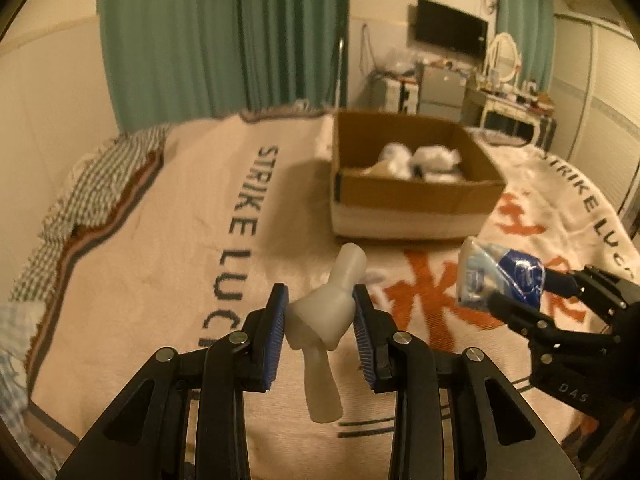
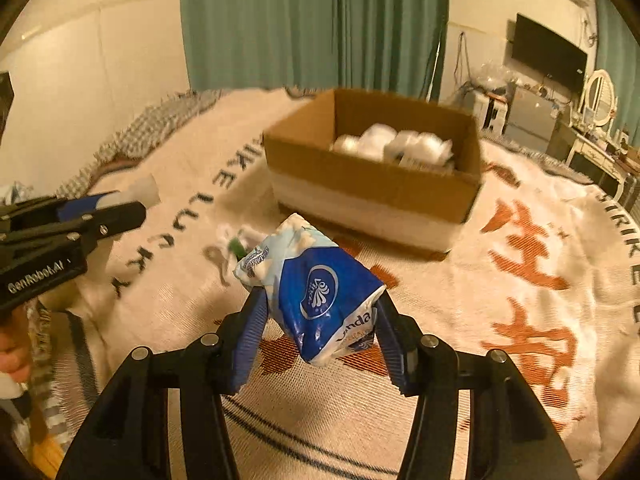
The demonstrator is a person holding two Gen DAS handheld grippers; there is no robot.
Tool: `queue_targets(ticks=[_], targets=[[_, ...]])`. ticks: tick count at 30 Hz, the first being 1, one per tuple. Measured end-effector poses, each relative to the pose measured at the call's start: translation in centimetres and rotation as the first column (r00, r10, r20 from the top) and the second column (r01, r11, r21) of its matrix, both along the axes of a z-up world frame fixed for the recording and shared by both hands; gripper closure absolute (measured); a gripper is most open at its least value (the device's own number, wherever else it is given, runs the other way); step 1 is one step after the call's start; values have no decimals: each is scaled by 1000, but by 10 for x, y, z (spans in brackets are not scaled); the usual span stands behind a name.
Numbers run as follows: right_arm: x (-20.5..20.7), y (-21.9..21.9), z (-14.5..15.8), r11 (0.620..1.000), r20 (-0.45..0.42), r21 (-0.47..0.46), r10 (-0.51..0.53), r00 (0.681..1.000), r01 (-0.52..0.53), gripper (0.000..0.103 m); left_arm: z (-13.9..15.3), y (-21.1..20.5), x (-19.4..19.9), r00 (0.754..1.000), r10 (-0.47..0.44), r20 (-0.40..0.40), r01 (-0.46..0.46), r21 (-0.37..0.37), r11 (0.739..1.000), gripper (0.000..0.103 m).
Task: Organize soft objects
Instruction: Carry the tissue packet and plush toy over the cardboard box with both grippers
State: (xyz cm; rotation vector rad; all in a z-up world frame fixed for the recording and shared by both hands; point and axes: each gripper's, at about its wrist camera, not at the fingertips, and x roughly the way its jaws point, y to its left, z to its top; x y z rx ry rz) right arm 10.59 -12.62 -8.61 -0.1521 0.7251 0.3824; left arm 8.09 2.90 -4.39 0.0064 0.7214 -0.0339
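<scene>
Left wrist view: the left gripper [image 1: 320,312] has its fingers closed on a pale rubbery toy [image 1: 322,322], long axis pointing ahead. The right gripper [image 2: 318,320] pinches a blue tissue pack [image 2: 316,288]. The cardboard box [image 2: 372,192] lies straight ahead on the bed, nearer the right gripper.

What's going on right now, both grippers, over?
Left gripper shut on pale rubbery toy. Right gripper shut on blue tissue pack. Cardboard box ahead on bed, white bundles inside. Path looks clear.
</scene>
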Motion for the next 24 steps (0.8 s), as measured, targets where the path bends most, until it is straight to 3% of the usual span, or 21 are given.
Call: queue_targets(ticks=[7,12,15,24], targets=[[-20,-24,62,992,95,121,6,995,-18,50,43,-20,-5,995,-39,93,38,15,999,71],[-19,-37,111,991,197,136,-21,980,-6,50,77,-34,7,983,-80,168,72,56,996,71],[-12,-43,136,989,245,148,-40,969,3,50,92,-39,19,969,-108,220,103,32,994,71],[41,-49,163,983,286,183,-62,956,9,50,106,-52,92,947,-161,280,149,62,987,71]])
